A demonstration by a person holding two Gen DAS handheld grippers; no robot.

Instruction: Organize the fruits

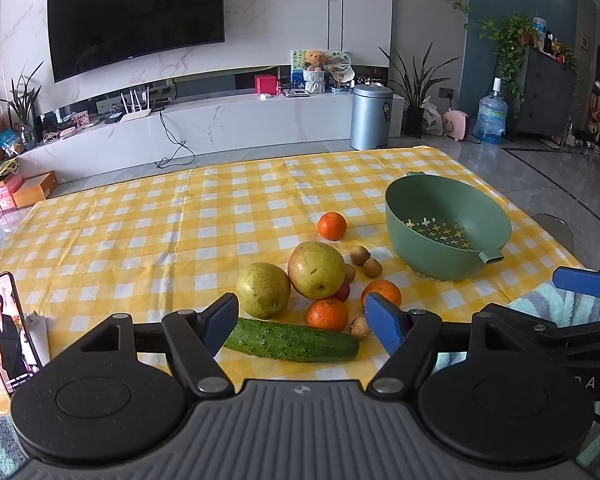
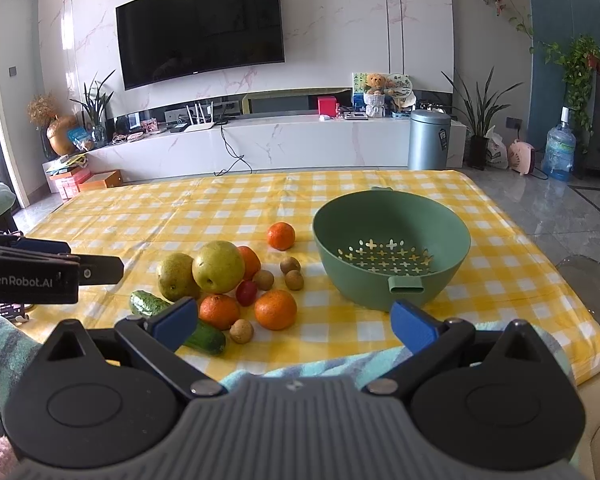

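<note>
On the yellow checked cloth lies a cluster of fruit: two green-yellow pears (image 1: 318, 269) (image 2: 217, 266), several oranges (image 1: 327, 313) (image 2: 275, 309), small brown longans (image 1: 360, 255) (image 2: 241, 331), a small red fruit (image 2: 246, 292) and a cucumber (image 1: 292, 341) (image 2: 204, 338). An empty green colander bowl (image 1: 448, 228) (image 2: 392, 242) stands to the right of them. My left gripper (image 1: 302, 326) is open, hovering just in front of the cucumber with nothing between its pads. My right gripper (image 2: 296, 324) is open too, near the table's front edge, between the fruit and the bowl.
A phone (image 1: 6, 332) stands propped at the front left of the table. A striped teal towel (image 2: 320, 364) lies along the front edge. The other gripper's body (image 2: 32, 274) reaches in from the left. Beyond the table are a TV wall, a bin (image 1: 370, 116) and plants.
</note>
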